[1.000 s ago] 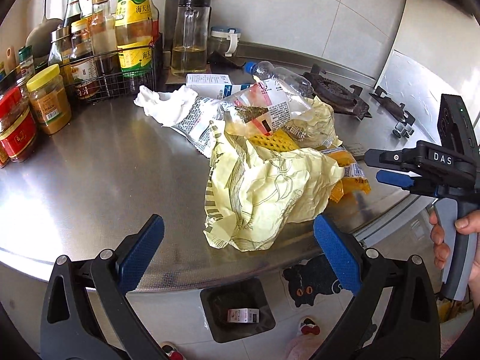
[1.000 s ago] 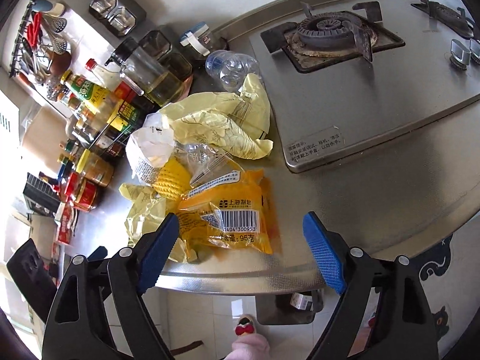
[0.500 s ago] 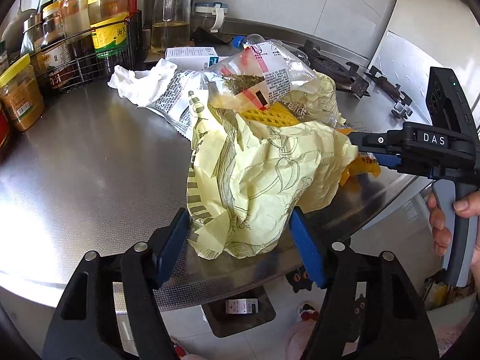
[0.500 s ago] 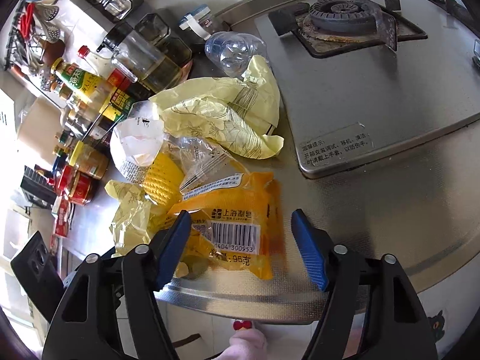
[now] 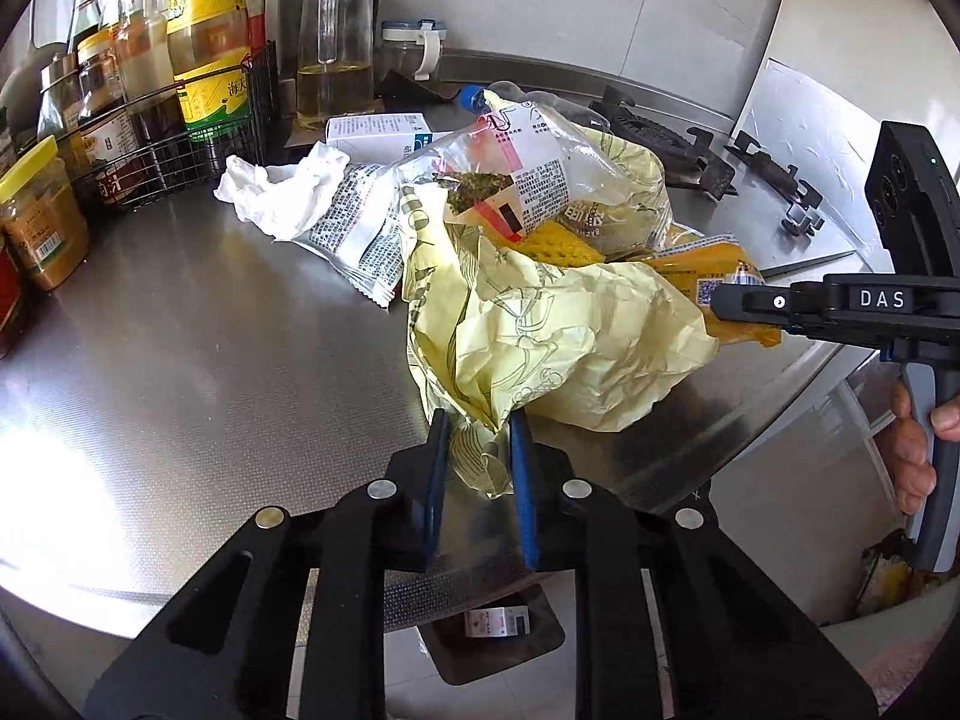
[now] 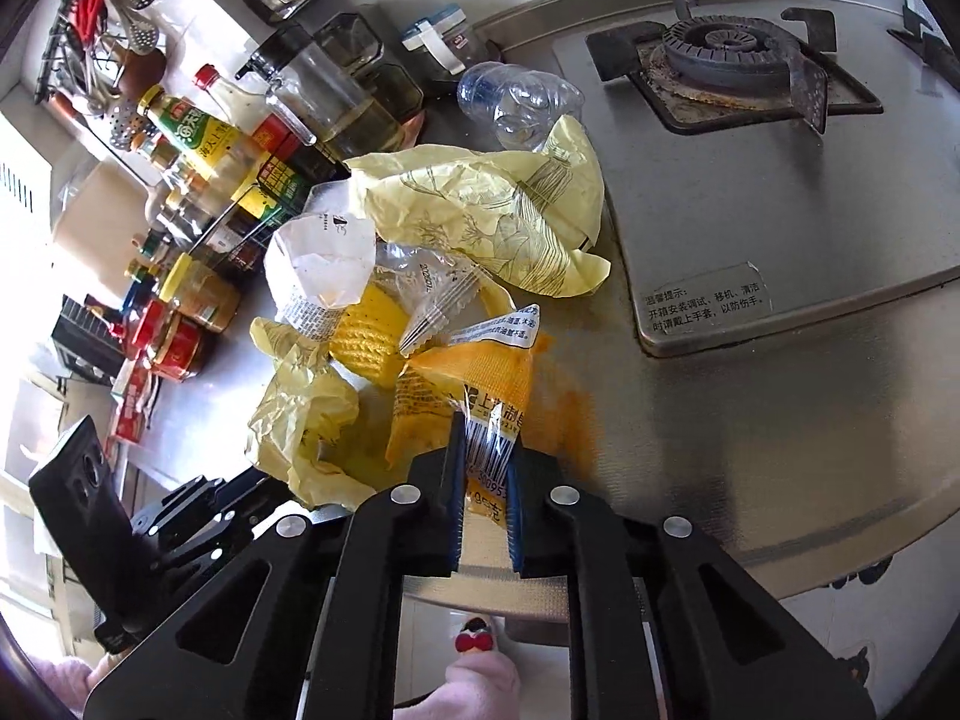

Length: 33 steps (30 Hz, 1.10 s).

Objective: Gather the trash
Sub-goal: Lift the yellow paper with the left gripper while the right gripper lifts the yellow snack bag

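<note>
Jaws newly clamped: left gripper [image 5: 479, 468] pinching crumpled pale-yellow paper wrapper [image 5: 558, 342], right gripper [image 6: 486, 498] at three o'clock pinching orange plastic snack packet [image 6: 474, 396]; ready for lifting.

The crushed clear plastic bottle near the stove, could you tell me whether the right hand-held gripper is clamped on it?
No, the right hand-held gripper is shut on the orange barcoded plastic wrapper, while the crushed clear plastic bottle lies apart.

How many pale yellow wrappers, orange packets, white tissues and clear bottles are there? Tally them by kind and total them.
Pale yellow wrappers: 2
Orange packet: 1
White tissue: 1
Clear bottle: 1
Total: 5
</note>
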Each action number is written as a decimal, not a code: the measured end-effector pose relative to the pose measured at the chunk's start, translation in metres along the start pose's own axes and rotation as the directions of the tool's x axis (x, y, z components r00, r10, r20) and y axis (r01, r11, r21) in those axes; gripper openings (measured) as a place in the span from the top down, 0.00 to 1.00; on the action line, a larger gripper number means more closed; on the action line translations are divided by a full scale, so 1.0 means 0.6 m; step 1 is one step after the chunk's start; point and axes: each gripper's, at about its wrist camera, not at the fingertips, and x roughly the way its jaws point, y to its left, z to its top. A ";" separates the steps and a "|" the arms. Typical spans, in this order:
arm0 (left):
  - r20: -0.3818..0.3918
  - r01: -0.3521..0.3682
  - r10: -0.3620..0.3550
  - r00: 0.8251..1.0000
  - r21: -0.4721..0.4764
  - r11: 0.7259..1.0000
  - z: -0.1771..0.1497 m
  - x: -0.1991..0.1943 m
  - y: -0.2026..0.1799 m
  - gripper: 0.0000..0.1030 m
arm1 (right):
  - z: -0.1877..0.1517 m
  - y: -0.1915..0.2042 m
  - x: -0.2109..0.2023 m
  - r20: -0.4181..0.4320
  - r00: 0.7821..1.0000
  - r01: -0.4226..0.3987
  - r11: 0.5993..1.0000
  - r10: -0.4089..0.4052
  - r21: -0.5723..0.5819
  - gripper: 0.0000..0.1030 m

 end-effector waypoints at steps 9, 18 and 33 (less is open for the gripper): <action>0.058 -0.016 0.017 0.998 -0.031 0.999 -0.008 -0.054 -0.005 0.91 | -0.026 0.011 -0.065 0.065 0.998 -0.013 1.000 0.014 -0.012 0.94; 0.065 -0.051 0.056 0.996 -0.068 0.996 -0.056 -0.114 -0.002 0.91 | -0.086 0.011 -0.088 0.061 0.997 -0.040 0.999 0.040 0.008 0.93; 0.038 -0.070 0.075 0.996 -0.121 0.990 -0.133 -0.143 -0.007 0.91 | -0.163 0.021 -0.094 0.017 0.997 -0.070 0.998 0.070 -0.008 0.93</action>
